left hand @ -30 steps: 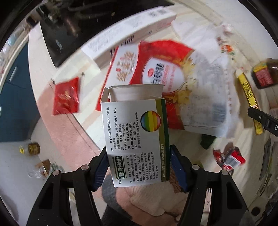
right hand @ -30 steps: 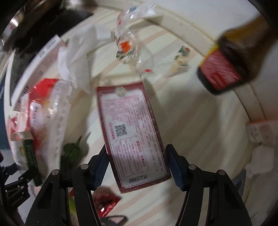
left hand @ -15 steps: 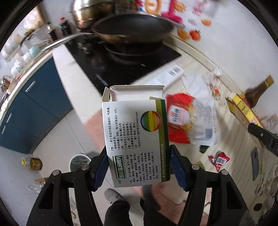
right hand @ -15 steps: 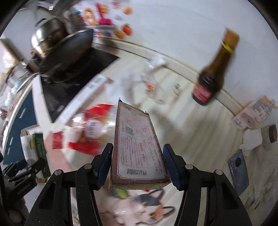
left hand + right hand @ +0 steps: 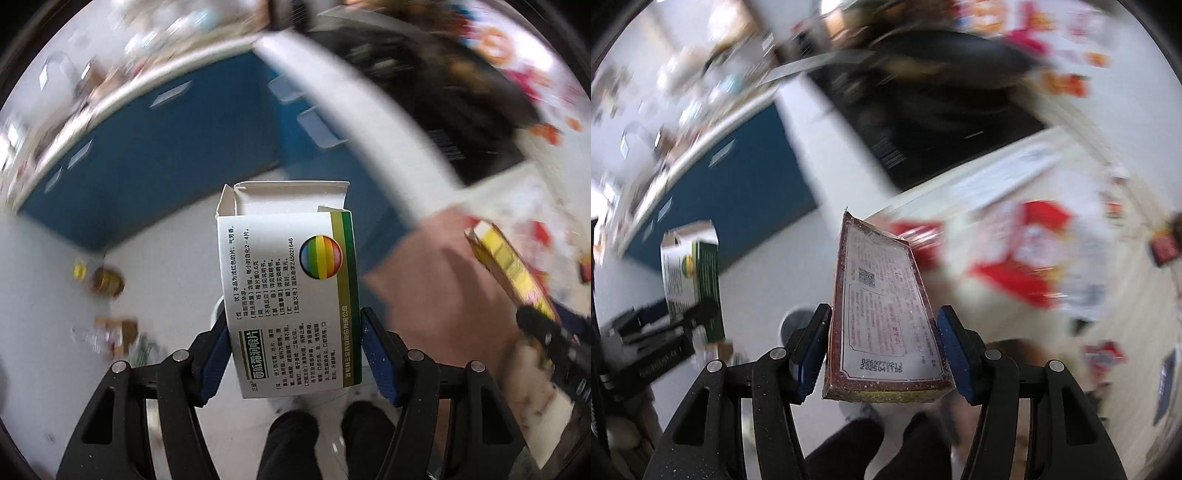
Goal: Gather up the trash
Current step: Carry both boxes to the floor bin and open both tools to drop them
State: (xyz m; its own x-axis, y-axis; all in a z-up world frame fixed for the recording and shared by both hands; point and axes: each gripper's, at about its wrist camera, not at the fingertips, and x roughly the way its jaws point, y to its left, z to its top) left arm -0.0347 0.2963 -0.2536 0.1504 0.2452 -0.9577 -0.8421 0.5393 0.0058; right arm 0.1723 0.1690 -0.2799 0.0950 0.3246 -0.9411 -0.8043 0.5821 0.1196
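Left wrist: medicine box lengthwise (flap forward)

White box w/ rainbow ball, green stripe; maroon-edged carton.

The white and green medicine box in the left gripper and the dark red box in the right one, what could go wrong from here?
1. The white and green medicine box is pinched only at its lower end by the left gripper, and its top flap is open; a swing could twist it loose.
2. The dark red flat box sits in the right gripper the same way, mostly sticking out.
3. Both views are motion-blurred and the two boxes are close together, so they might collide.
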